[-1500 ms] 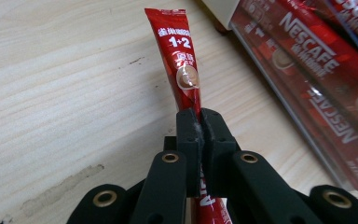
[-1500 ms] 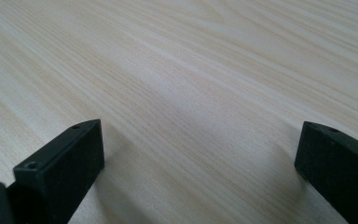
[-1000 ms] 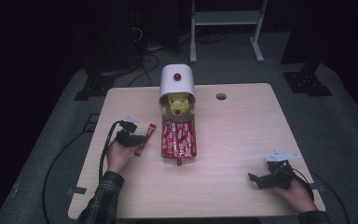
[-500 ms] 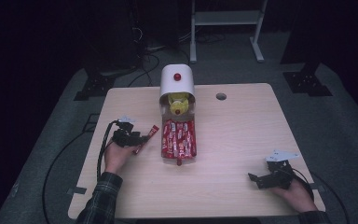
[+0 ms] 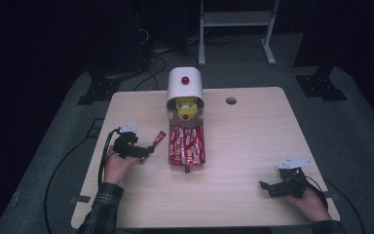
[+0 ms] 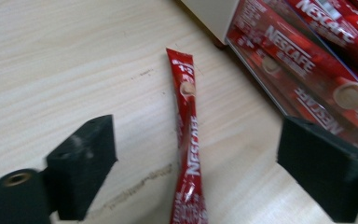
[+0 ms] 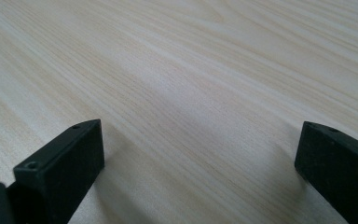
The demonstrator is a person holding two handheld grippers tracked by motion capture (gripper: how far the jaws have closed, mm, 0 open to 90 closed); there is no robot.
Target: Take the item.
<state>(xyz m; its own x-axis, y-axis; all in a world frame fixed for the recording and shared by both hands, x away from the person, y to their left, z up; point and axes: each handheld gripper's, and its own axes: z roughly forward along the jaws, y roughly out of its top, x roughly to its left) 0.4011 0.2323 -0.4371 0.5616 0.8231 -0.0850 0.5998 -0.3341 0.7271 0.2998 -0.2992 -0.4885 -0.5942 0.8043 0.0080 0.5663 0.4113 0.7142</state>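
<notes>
A single red Nescafe stick lies flat on the wooden table, just left of a clear tray packed with several of the same sticks. In the high view the stick points away from my left gripper. That gripper has just been opening; its jaws now stand wide, the stick lies on the wood between them, and no pad touches it. My right gripper rests at the table's front right. In its own view the right gripper is open over bare wood.
A white dispenser with a red knob and yellow packets inside stands behind the tray at the table's back middle. A round cable hole sits at the back right. Cables trail off the table's left edge.
My left gripper has let go of the red stick, which now lies on the table, and has drawn back toward the left front. The right gripper has not moved.
</notes>
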